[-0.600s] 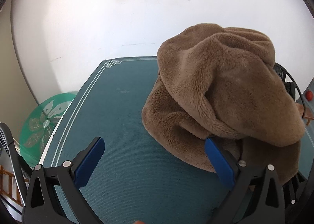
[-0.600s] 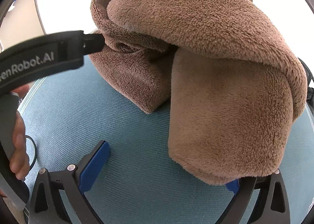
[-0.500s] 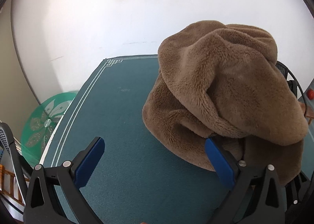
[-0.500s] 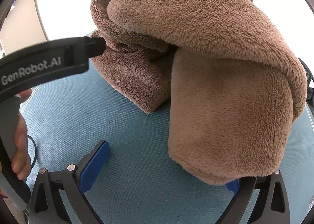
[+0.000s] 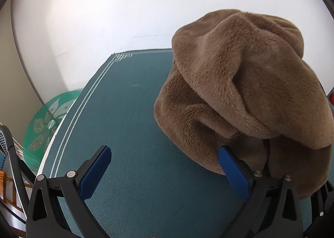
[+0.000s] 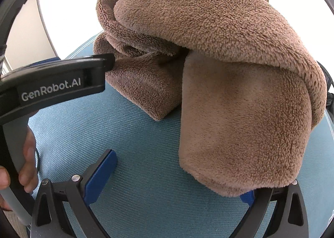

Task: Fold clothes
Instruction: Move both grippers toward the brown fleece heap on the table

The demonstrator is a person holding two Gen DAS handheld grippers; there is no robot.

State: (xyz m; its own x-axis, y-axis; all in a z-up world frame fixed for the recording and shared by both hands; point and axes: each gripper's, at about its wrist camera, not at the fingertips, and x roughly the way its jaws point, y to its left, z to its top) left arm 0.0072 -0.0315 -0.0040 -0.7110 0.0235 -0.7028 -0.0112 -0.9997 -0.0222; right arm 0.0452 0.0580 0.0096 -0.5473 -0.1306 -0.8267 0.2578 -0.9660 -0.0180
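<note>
You're hovering both spread, empty grippers, left [image 5: 165, 172] and right [image 6: 177, 177], beside the bunched brown fleece [image 6: 219, 71]; closing here risks pinching several layers.

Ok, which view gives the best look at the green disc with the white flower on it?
The left wrist view. The green disc appears at its lower left, beside the edge of the teal mat, with the flower pattern readable, though the mat's edge cuts off its right side. The right wrist view does not show it at all.
</note>
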